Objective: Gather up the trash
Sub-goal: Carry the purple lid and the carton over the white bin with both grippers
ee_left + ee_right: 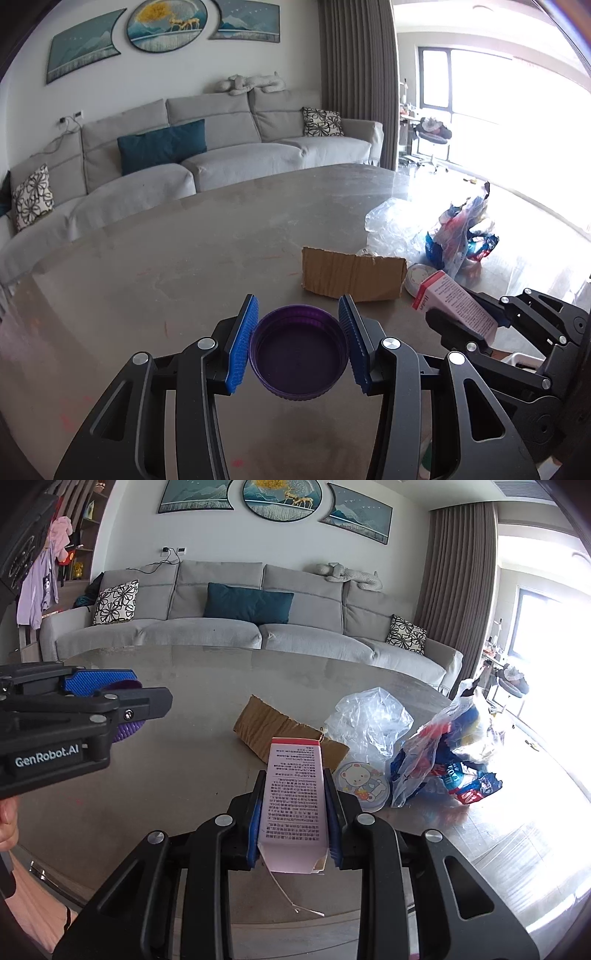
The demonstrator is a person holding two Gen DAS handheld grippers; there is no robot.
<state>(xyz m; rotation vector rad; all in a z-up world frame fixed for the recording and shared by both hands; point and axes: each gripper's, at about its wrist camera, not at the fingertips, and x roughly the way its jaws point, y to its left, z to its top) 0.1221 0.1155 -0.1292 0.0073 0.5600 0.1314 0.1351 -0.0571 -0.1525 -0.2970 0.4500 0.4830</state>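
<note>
My left gripper (pixel 298 313) is shut on a purple plastic lid (pixel 299 357), its hollow side facing up, held above the grey table (pixel 166 258). The same gripper (pixel 147 701) shows at the left of the right wrist view, with the purple lid (pixel 127 729) peeking out between the fingers. My right gripper (pixel 293 786) is shut on a pink and white printed carton (pixel 293 805), lifted off the table; its torn rear flap hangs down. In the left wrist view that carton (pixel 456 306) sits at the right, clamped in the right gripper (pixel 469 314).
On the table lie a torn cardboard piece (pixel 273 727), a clear plastic bag (pixel 369 716), a round lid with a bear picture (pixel 364 781) and a crumpled colourful plastic bag (pixel 447 746). A grey sofa (pixel 240 627) stands behind the table. A hand (pixel 7 823) shows at the left edge.
</note>
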